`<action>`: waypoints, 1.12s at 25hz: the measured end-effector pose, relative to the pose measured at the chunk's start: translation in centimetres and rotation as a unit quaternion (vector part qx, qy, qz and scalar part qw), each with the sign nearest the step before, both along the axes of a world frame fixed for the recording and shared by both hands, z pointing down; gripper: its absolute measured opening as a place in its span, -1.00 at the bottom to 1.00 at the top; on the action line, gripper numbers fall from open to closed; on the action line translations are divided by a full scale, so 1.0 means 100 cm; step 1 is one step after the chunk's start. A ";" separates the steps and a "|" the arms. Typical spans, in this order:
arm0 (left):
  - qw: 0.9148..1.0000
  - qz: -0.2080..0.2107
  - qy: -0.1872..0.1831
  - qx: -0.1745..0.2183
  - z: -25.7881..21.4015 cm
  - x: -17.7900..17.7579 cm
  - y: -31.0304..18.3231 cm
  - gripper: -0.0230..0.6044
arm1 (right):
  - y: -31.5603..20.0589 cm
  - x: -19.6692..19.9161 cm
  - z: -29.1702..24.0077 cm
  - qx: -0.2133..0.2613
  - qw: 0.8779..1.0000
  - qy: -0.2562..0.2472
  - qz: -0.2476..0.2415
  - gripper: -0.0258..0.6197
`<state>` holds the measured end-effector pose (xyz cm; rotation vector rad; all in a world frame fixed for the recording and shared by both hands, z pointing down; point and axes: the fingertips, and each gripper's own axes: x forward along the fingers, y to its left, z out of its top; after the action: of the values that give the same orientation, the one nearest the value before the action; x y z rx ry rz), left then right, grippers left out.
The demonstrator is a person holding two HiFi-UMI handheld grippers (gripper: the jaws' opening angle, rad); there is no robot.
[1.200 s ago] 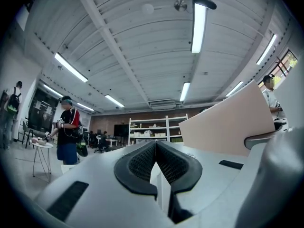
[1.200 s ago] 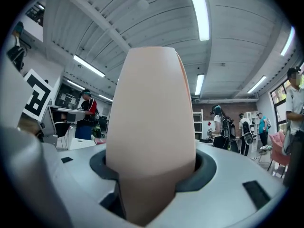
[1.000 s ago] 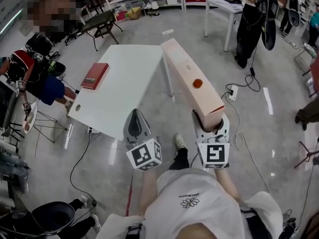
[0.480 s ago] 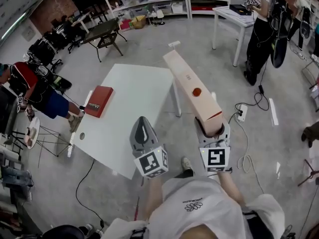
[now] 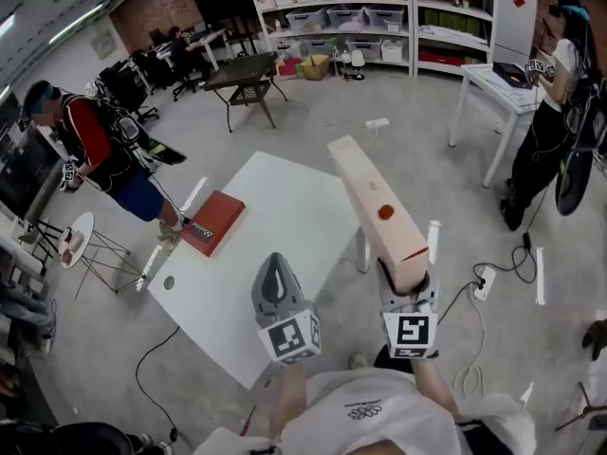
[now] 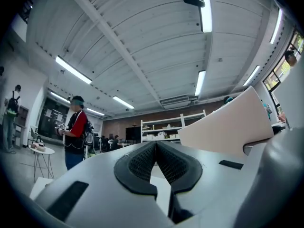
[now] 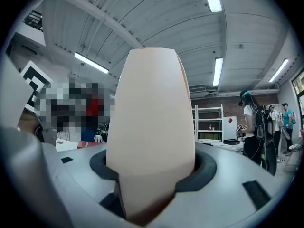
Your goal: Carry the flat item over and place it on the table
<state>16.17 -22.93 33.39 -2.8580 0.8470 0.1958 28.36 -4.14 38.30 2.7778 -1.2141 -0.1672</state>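
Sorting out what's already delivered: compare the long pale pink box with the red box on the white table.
The pale pink box is long, the red box much shorter. The pale pink box is clamped on edge in the right tongs, in the air; the red box lies flat on the white table. Both are flat and rectangular.

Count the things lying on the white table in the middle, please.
1. A red book lies near the table's left edge. The left hand-held gripper and the pink box cover part of the table, so something small may be hidden there.
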 end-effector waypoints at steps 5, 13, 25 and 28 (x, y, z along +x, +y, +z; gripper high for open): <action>0.999 -0.037 0.002 0.014 0.003 0.003 -0.010 -0.87 | -0.023 0.014 0.000 0.016 0.999 0.009 -0.044 -0.04; 0.986 -0.168 0.002 0.012 -0.001 -0.001 -0.022 -0.87 | -0.070 0.060 -0.016 0.023 0.988 0.013 -0.152 -0.04; 0.923 -0.384 0.021 -0.025 -0.006 -0.090 -0.027 -0.87 | -0.151 0.049 -0.042 0.051 0.942 -0.002 -0.332 -0.04; 0.908 -0.418 0.026 -0.032 -0.005 -0.110 -0.022 -0.87 | -0.166 0.031 -0.046 0.044 0.930 0.010 -0.365 -0.04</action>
<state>5.17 -25.18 32.90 -2.2668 1.9963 0.1308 31.50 -20.71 33.71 2.2264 -2.2164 -0.3083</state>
